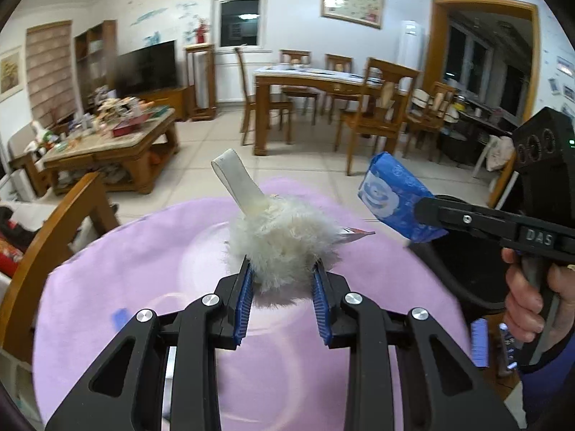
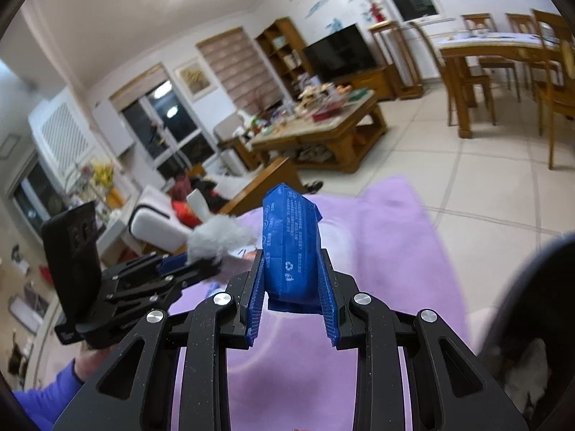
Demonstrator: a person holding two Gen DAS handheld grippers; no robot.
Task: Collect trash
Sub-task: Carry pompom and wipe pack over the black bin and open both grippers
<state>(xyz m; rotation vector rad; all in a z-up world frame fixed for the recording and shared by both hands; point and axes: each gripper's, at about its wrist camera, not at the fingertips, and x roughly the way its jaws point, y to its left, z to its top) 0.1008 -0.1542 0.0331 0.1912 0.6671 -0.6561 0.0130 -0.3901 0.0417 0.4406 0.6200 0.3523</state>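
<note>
My left gripper (image 1: 284, 264) is shut on a white fluffy item (image 1: 284, 240) with a stiff white strap sticking up, held above a round table with a purple cloth (image 1: 143, 280). The same item shows in the right wrist view (image 2: 215, 237). My right gripper (image 2: 291, 255) is shut on a blue plastic packet (image 2: 291, 240), held above the purple cloth (image 2: 377, 251). In the left wrist view the packet (image 1: 391, 197) hangs at the right, over the rim of a black bin (image 1: 463, 273).
The black bin also shows at the lower right of the right wrist view (image 2: 535, 305), with white trash inside. A wooden chair back (image 1: 57, 237) stands left of the table. A cluttered coffee table (image 1: 118, 136) and a dining table with chairs (image 1: 323, 86) stand beyond.
</note>
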